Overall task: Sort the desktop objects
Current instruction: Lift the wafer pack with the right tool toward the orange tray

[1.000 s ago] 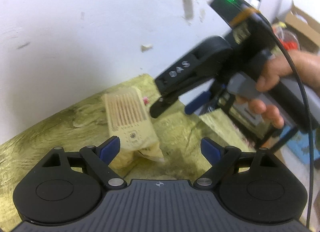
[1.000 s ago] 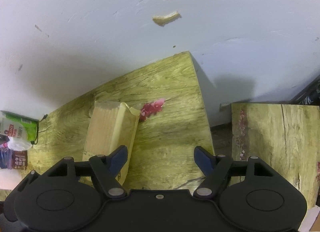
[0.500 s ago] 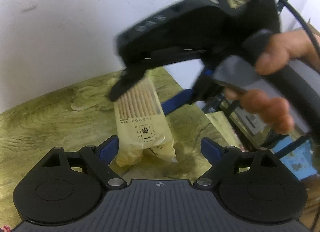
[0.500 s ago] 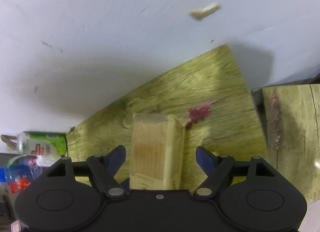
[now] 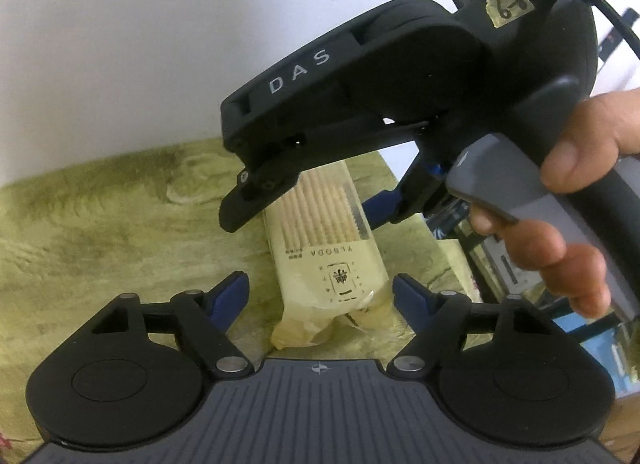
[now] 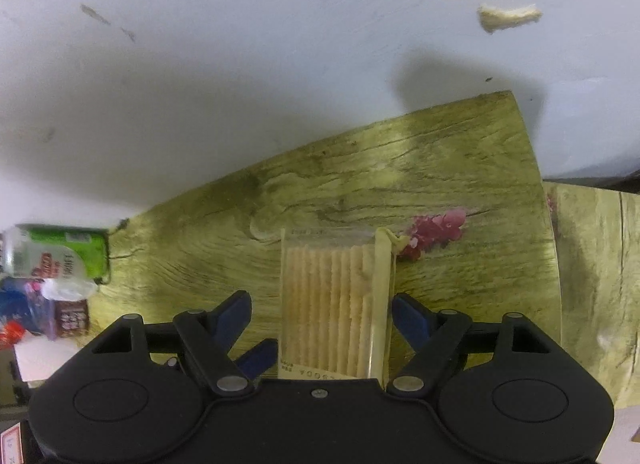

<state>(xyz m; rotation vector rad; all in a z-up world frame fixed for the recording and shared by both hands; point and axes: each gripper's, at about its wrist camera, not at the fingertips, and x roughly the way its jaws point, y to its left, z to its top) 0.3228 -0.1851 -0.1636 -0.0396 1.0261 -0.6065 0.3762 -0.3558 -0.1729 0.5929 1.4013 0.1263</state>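
A pale yellow pack of thin wooden sticks (image 5: pixel 336 260) lies on the green wood-print tabletop (image 5: pixel 120 232). My left gripper (image 5: pixel 320 292) straddles its near, crumpled end. Its jaws are closing with the pack between them, and a gap still shows at the left pad (image 5: pixel 232 296). My right gripper (image 5: pixel 310 212), held by a hand (image 5: pixel 560 224), comes down over the pack's far end. In the right wrist view the pack (image 6: pixel 332 284) sits between the open right gripper (image 6: pixel 322 312), its right pad (image 6: pixel 408 312) close to the pack's edge.
A white wall rises right behind the table. A green can (image 6: pixel 60 248) and coloured packets (image 6: pixel 24 304) crowd the left end. The tabletop (image 6: pixel 460 152) ends at the right, with a second wood-print surface (image 6: pixel 592 264) beyond a gap. A pink flower print (image 6: pixel 436 224) lies beside the pack.
The right gripper swung in over the pack's far end, and the pack now sits centred between its fingers. The left gripper's jaws narrowed around the near end.
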